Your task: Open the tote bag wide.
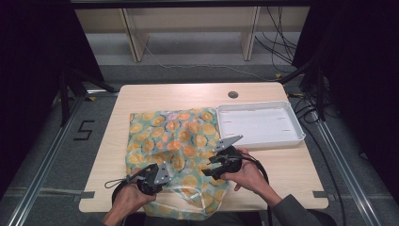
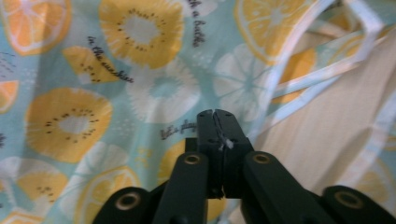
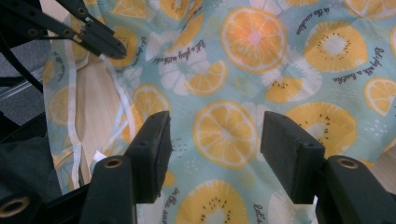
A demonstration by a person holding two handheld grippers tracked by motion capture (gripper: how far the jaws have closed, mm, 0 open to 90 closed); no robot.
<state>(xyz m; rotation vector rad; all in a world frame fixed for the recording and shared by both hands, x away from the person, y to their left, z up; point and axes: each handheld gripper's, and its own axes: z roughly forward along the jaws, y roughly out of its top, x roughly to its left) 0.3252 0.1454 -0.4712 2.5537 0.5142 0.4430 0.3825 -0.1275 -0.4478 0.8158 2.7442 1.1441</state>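
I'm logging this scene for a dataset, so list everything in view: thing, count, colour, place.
fruit-print cloth bag: one, pale teal with orange and yellow fruit slices, white-edged handles, spread on the table's middle and near edge
tray: one, white, on the table right of the bag, touching its far right corner
table: one, light wood
round grommet: one, grey, in the tabletop beyond the tray
cables: several, black and white, on the floor beyond the table
left hand-held gripper: one, black, jaws shut, pinching the bag's fabric near a handle
right hand-held gripper: one, black, jaws apart above the bag
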